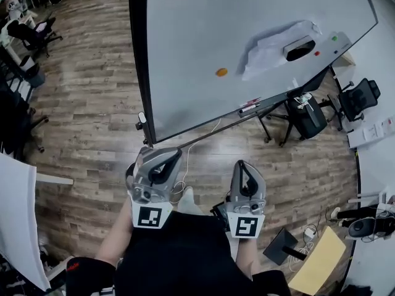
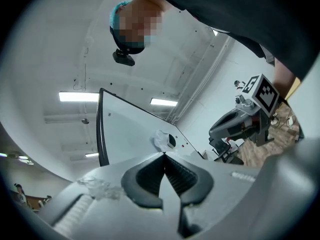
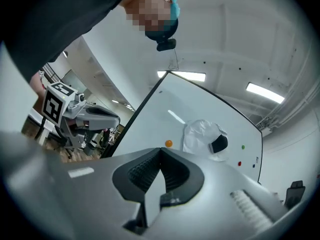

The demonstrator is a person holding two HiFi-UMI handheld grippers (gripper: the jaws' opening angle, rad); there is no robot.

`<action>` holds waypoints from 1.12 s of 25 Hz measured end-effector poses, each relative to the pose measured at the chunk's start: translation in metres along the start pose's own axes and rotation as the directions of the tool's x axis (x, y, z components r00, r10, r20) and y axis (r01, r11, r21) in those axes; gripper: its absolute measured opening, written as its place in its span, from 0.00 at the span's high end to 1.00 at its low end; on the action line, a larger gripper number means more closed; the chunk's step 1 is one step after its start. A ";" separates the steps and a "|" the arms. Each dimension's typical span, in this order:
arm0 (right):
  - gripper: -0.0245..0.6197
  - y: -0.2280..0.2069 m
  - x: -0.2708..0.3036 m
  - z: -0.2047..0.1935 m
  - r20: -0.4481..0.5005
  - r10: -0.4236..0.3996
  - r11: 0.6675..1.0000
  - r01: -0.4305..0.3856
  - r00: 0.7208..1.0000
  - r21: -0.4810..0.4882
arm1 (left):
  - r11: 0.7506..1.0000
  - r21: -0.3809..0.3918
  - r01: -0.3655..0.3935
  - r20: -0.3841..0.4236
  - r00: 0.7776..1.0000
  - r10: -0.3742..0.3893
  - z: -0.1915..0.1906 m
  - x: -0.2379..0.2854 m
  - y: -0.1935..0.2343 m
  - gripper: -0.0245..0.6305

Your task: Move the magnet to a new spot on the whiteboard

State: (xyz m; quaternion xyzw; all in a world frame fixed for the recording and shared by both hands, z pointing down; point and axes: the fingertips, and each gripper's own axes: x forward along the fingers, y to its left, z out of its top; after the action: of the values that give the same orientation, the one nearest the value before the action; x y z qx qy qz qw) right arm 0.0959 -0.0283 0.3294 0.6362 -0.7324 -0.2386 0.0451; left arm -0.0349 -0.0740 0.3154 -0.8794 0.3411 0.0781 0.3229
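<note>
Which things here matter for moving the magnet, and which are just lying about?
Job: whiteboard, orange magnet, left gripper and right gripper, both shut and empty.
Lying about: crumpled white sheet, black eraser, markers on the tray, office chair.

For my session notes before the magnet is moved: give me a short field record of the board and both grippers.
orange magnet: on the whiteboard, left of the white crumpled sheet
green magnet, red magnet: near the board's right edge
left gripper: shut, empty, short of the board
right gripper: shut, empty, short of the board
progress: no magnet touched yet
</note>
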 end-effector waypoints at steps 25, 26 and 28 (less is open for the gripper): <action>0.96 -0.049 0.095 -0.043 0.209 0.319 0.942 -0.334 0.924 0.037 | 0.945 0.177 -0.274 -0.152 0.942 0.301 -0.023 0.063 -0.003 0.96; 0.96 -0.048 0.097 -0.042 0.220 0.327 0.939 -0.343 0.919 0.037 | 0.943 0.181 -0.279 -0.159 0.938 0.308 -0.024 0.064 -0.003 0.96; 0.96 -0.047 0.102 -0.038 0.240 0.340 0.933 -0.357 0.909 0.032 | 0.939 0.188 -0.288 -0.170 0.932 0.319 -0.025 0.065 -0.004 0.96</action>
State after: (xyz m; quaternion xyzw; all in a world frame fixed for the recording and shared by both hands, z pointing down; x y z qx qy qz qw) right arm 0.1339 -0.1404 0.3189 0.4643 -0.8428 -0.2713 -0.0221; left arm 0.0144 -0.1230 0.3141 -0.7905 0.5087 0.0119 0.3409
